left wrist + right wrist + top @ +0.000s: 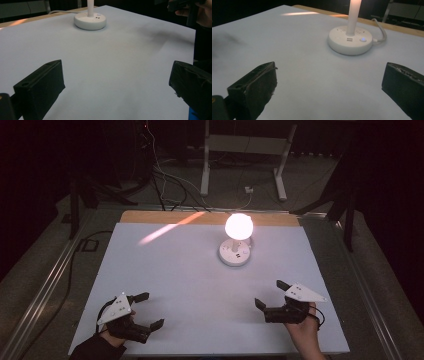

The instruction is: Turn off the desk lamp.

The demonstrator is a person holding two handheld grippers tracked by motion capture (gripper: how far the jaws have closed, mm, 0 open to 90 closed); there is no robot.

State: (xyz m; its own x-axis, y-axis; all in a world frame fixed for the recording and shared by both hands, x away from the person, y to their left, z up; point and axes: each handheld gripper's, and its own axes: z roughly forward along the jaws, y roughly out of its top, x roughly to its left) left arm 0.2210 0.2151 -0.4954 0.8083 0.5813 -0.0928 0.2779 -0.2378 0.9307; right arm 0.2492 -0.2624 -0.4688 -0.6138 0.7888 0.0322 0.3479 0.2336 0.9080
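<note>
Both grippers, left and right, sit spread wide at the near edge (nothing held), seemingly poised facing the far lit lamp.

High view overhead, both gripper views low, sharing lamp

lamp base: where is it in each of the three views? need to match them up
High view: lamp base sits right of centre, at the far part of the white board, under the glowing globe.
Left gripper view: top, left of centre.
Right gripper view: upper right of centre, blue light on its top.
Shared landmark: the white stem rising from the base's middle.
</note>
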